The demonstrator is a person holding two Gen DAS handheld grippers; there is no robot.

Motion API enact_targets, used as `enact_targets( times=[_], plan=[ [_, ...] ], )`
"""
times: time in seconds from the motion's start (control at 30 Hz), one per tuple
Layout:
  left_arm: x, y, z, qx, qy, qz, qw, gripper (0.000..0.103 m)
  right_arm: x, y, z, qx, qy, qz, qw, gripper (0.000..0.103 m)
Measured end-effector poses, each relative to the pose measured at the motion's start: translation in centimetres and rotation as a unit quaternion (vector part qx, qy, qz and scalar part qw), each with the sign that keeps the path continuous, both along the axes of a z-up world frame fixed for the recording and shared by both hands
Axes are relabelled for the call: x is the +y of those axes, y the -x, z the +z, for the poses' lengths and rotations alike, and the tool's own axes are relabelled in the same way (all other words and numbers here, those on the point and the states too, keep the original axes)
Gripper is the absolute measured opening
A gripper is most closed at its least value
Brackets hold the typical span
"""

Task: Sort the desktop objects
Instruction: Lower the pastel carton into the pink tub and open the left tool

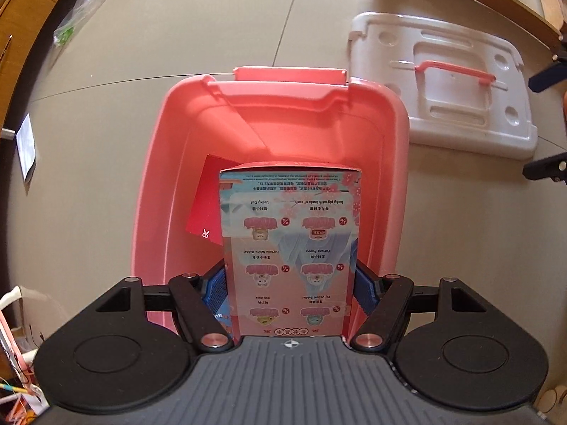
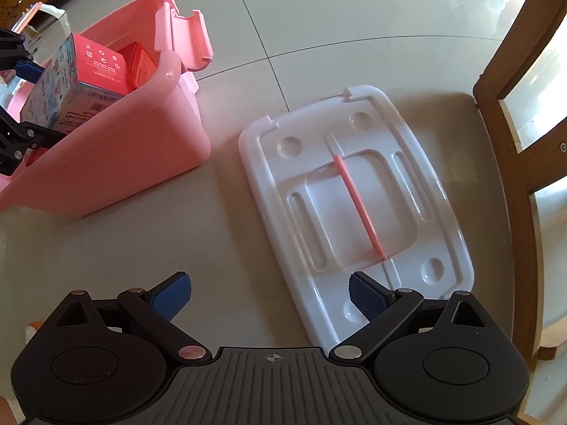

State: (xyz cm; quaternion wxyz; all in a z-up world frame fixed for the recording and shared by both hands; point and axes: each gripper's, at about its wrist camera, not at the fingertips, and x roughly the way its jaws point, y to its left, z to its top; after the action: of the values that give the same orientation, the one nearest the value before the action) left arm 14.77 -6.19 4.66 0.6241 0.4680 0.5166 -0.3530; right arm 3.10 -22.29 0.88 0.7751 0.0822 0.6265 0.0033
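Note:
My left gripper (image 1: 288, 283) is shut on a tall printed toy box (image 1: 288, 248) with cartoon figures and holds it inside the open pink storage bin (image 1: 389, 163). A red box (image 1: 205, 205) lies in the bin behind it. In the right wrist view the toy box (image 2: 56, 85) tilts in the bin (image 2: 124, 156) with the red box (image 2: 140, 63) beside it, and the left gripper's fingers (image 2: 26, 69) clamp it. My right gripper (image 2: 271, 295) is open and empty above the floor, by the near end of the white lid (image 2: 436, 191).
The bin's white lid (image 1: 443, 85) with a pink handle (image 2: 358, 205) lies flat to the right of the bin. A wooden chair leg (image 2: 510, 163) stands at the right. Plastic bags (image 1: 81, 10) and a paper sheet (image 1: 26, 148) lie at the left.

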Motion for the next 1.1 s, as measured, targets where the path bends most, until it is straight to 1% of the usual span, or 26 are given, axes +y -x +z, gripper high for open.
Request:
enact_targets(
  times=[0.27,0.33,0.47,0.57,0.63,0.67,0.77,0.87,0.93,0.97,1.03,1.1],
  plan=[
    [-0.5,-0.7,0.1,0.023,-0.014,-0.068,0.9973,0.071,-0.1,-0.2,-0.8,0.01,0.002,0.003,1.0,0.095],
    [-0.7,-0.8,-0.1,0.03,-0.016,-0.078,0.9964,0.071,-0.2,-0.3,-1.0,0.013,0.003,0.001,1.0,0.095],
    [-0.9,-0.8,0.3,0.051,0.0,-0.09,0.9946,0.071,-0.2,-0.4,-1.3,0.016,0.003,0.0,1.0,0.095],
    [-1.1,-0.4,0.6,0.059,0.005,-0.104,0.9928,0.071,-0.1,-0.5,-1.3,0.016,0.002,0.001,1.0,0.095],
    [-1.2,-0.2,0.6,0.053,0.001,-0.114,0.9921,0.071,0.0,-0.5,-1.3,0.016,0.001,0.003,1.0,0.095],
    [-1.2,0.0,0.4,0.042,-0.003,-0.119,0.992,0.071,0.0,-0.4,-1.3,0.016,0.001,0.004,1.0,0.095],
    [-1.1,0.4,-0.3,0.015,-0.029,-0.134,0.9905,0.073,0.0,-0.4,-1.3,0.017,0.001,0.003,1.0,0.095],
    [-0.9,0.6,-0.3,0.008,-0.03,-0.14,0.9897,0.073,-0.1,-0.4,-1.3,0.017,0.0,0.002,1.0,0.095],
    [-0.7,0.6,-0.1,0.01,-0.035,-0.134,0.9903,0.08,-0.1,-0.4,-1.2,0.017,-0.001,0.002,1.0,0.095],
    [-0.6,0.7,0.0,0.009,-0.036,-0.135,0.9902,0.085,-0.1,-0.3,-1.2,0.017,-0.001,0.002,1.0,0.095],
    [-0.3,0.8,0.5,0.007,-0.032,-0.134,0.9905,0.085,-0.1,-0.3,-1.2,0.018,-0.002,0.002,1.0,0.095],
    [0.2,0.7,1.0,-0.001,-0.024,-0.122,0.9923,0.086,-0.1,-0.3,-1.1,0.018,-0.002,0.002,1.0,0.095]
  ],
)
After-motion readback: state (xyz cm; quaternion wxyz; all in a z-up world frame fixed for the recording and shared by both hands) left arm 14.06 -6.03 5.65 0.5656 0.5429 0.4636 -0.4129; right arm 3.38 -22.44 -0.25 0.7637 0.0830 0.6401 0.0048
